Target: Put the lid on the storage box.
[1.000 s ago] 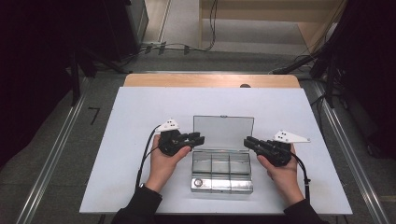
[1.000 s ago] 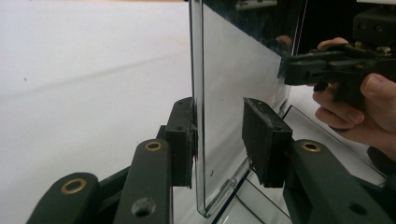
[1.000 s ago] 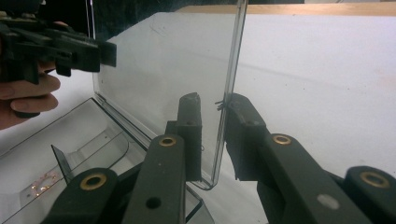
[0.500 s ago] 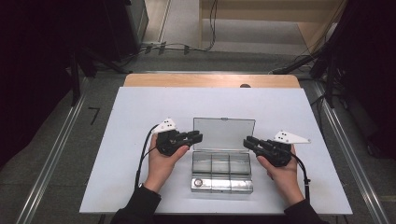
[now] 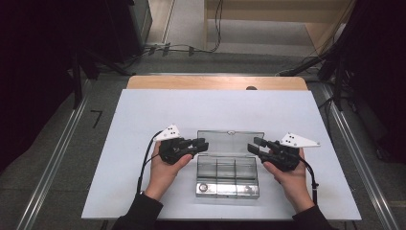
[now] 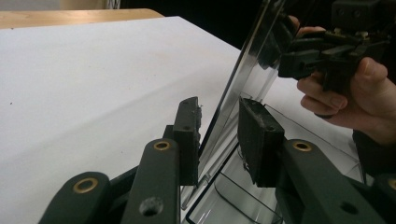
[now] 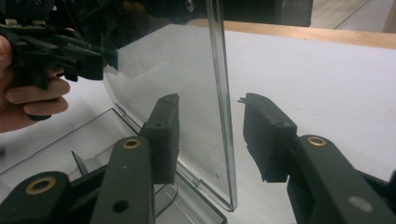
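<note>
Lid (image 5: 230,142): clear, upright, its edges hard to trace.
Left gripper (image 6: 218,133): jaws apart, straddling the lid's edge.
Right gripper (image 7: 211,128): jaws apart, likewise.
Box (image 5: 227,176): compartments' contents unclear.

box (image 5: 228,176) on table (image 5: 143,115), centre-front | lid (image 5: 231,142) upright behind trays | left gripper (image 5: 201,144) left of lid | right gripper (image 5: 253,145) right

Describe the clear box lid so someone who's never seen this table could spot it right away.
On the white table, between the person's two hands, sits a clear plastic compartment box. Its lid stands up from the box's far edge, with the left claw and right claw straddling its side edges. It is the one transparent upright panel.
</note>
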Available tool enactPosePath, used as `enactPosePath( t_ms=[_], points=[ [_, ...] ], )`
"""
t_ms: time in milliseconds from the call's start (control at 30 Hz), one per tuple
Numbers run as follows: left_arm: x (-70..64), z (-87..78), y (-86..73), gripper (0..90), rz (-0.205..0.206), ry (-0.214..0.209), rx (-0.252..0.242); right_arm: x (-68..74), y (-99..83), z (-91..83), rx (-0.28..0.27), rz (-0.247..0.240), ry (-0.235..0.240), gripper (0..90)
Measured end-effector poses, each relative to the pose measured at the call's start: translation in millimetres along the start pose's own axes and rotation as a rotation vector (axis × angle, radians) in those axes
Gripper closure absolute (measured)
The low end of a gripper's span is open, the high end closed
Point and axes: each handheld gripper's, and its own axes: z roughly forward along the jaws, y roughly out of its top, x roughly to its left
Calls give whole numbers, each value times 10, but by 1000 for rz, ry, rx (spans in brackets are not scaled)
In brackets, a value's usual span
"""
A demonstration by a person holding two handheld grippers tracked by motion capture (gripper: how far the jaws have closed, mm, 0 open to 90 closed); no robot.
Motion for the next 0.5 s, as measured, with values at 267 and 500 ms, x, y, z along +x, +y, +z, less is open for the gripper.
enactPosePath(
  t_ms=[267,500],
  points=[
    [-35,4,-13,647,9,-13,16,93,44,-29,-17,-43,38,570],
    [-64,25,-26,491,15,23,47,112,37,-46,-11,-55,45,582]
  ],
)
